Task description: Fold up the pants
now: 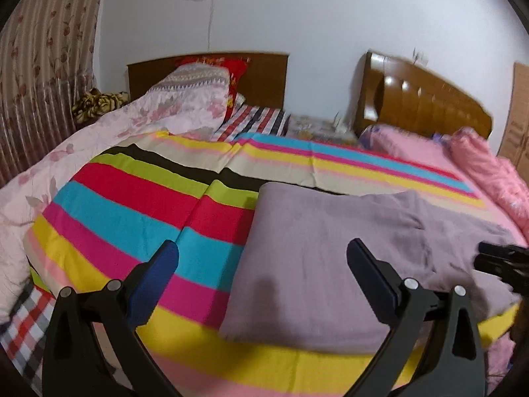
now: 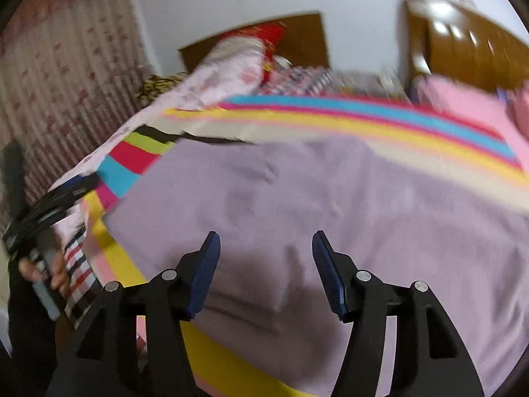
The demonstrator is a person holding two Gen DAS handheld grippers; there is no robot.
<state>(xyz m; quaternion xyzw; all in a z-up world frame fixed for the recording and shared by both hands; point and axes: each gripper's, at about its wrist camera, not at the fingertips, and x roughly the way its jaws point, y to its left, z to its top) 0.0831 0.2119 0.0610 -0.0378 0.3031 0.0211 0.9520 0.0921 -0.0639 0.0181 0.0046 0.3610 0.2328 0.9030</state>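
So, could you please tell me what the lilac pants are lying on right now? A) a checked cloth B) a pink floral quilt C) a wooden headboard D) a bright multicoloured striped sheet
D: the lilac pants lie folded and flat on the striped sheet, whose red, blue, pink and yellow bands show around their edges in both wrist views.

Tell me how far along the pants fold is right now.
Done: the lilac pants lie on the striped sheet as a flat, roughly rectangular bundle, so at least one fold looks made. In hand: nothing; the left gripper and right gripper are both open above the fabric. Left: possibly another fold and smoothing the rumpled right side.
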